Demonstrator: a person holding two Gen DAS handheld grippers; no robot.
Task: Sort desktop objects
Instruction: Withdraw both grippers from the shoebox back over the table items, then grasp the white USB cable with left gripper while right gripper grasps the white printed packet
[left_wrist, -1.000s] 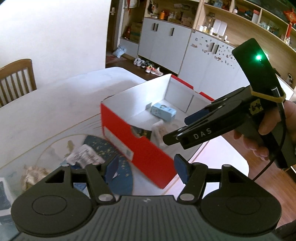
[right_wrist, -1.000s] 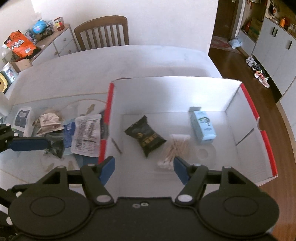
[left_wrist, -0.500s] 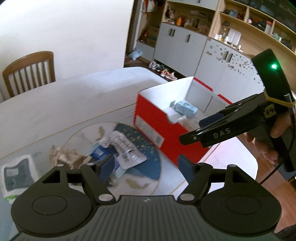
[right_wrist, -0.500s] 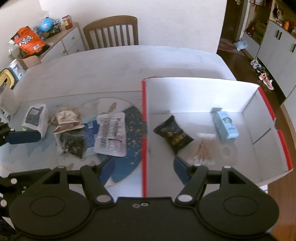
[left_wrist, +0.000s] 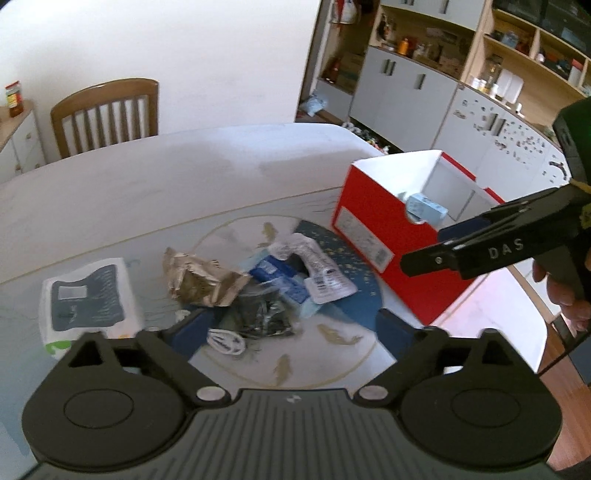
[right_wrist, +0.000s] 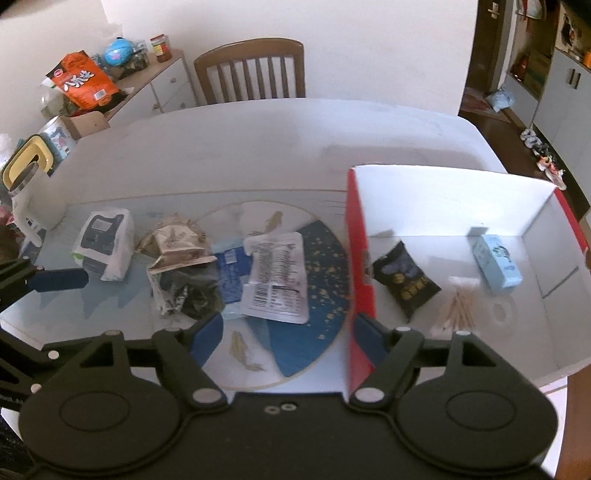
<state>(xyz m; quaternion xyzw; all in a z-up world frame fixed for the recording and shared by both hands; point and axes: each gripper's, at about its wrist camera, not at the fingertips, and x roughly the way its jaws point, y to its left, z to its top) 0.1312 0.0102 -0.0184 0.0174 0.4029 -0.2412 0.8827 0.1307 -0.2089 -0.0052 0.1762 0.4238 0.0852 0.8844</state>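
Observation:
A red box (right_wrist: 356, 258) with a white inside stands on the table's right; it also shows in the left wrist view (left_wrist: 384, 236). It holds a black snack packet (right_wrist: 404, 280), a bundle of cotton swabs (right_wrist: 458, 306) and a light blue carton (right_wrist: 496, 260). Left of it lie a white sachet (right_wrist: 275, 280), a blue packet (right_wrist: 229, 273), a dark clear bag (right_wrist: 188, 295), a crumpled tan packet (right_wrist: 173, 240) and a white tissue pack (right_wrist: 105, 245). My left gripper (left_wrist: 291, 332) is open above the dark bag (left_wrist: 262, 314). My right gripper (right_wrist: 288, 332) is open over the box's left wall.
A white kettle (right_wrist: 33, 195) stands at the table's far left. A wooden chair (right_wrist: 251, 70) is behind the table. A sideboard (right_wrist: 147, 85) with an orange bag stands at back left. Cabinets and shelves (left_wrist: 443, 92) line the right.
Both grippers have moved left, away from the box and toward the pile of packets. Both stay open and empty.

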